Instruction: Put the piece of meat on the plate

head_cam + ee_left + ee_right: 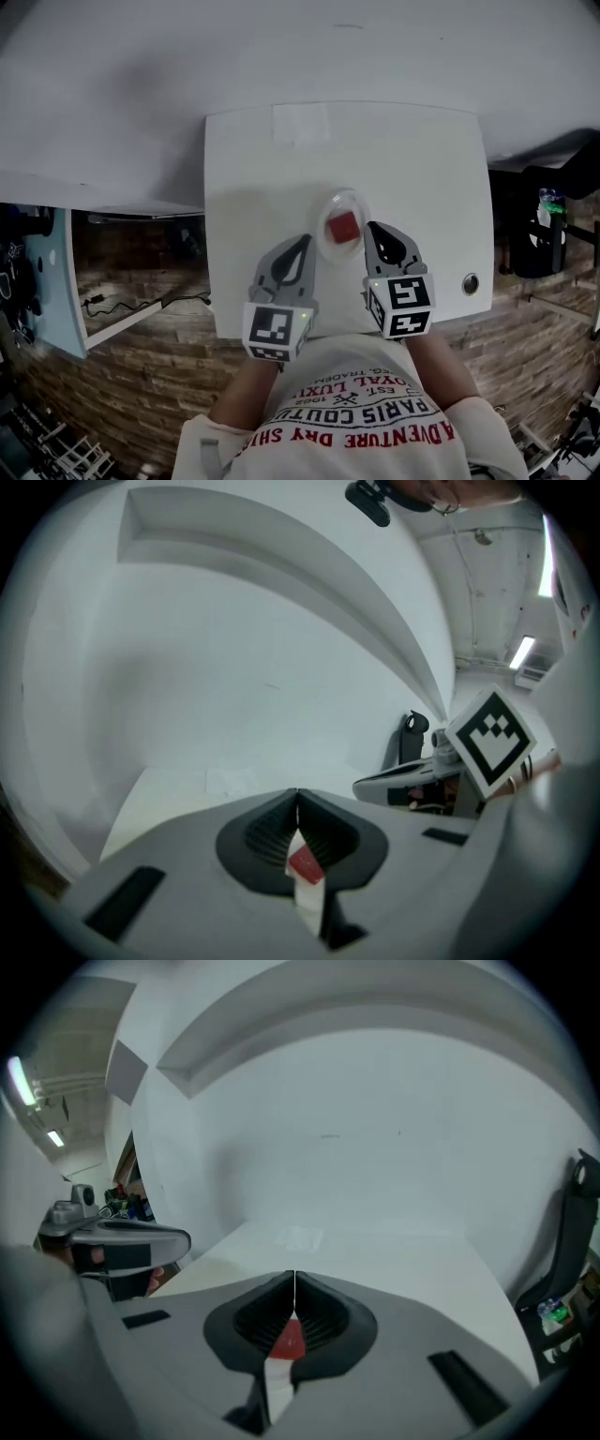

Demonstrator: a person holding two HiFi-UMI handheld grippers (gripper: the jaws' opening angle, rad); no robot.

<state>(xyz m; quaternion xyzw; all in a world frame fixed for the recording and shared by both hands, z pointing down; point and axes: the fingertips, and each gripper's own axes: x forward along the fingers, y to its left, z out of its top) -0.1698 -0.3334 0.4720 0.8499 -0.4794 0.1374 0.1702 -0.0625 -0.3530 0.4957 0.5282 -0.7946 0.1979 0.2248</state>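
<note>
White tabletop point(412, 169), squarish with rounded corners, set against a plain white wall; brick-pattern floor point(141, 375) on both sides.

Task thing: piece of meat point(343, 227) is a small red block, flat top, roughly square from above, solid colour. It's already sitting on the plate point(349, 195), about dead centre. The plate is round, small, pale and glossy, on the near half of the tabletop.

Counts:
- 1 piece of meat
- 1 plate
- 2 grippers, grey with black ribbed pads
- 2 marker cubes, one per gripper, black-and-white squares
- 1 round metal fitting point(470, 283) near the tabletop's right edge
- 1 pale taped patch point(300, 124) at the far edge

Left gripper point(302, 246) is just left of the plate and the right gripper point(372, 230) just right of it, tips level with its near rim, the meat between the two but touched by neither. In both gripper views the jaws are clenched tip to tip with nothing pinched; a bit of red and white shows only through the gap below the tips, lying beyond them.

Writing: none on the plate or the meat. The person's white shirt has red print, upside down in the head view; "PARIS" and "ADVENTURE DRY" are legible, the rest is cut off or too small. The marker cubes carry patterns only, no text.
</note>
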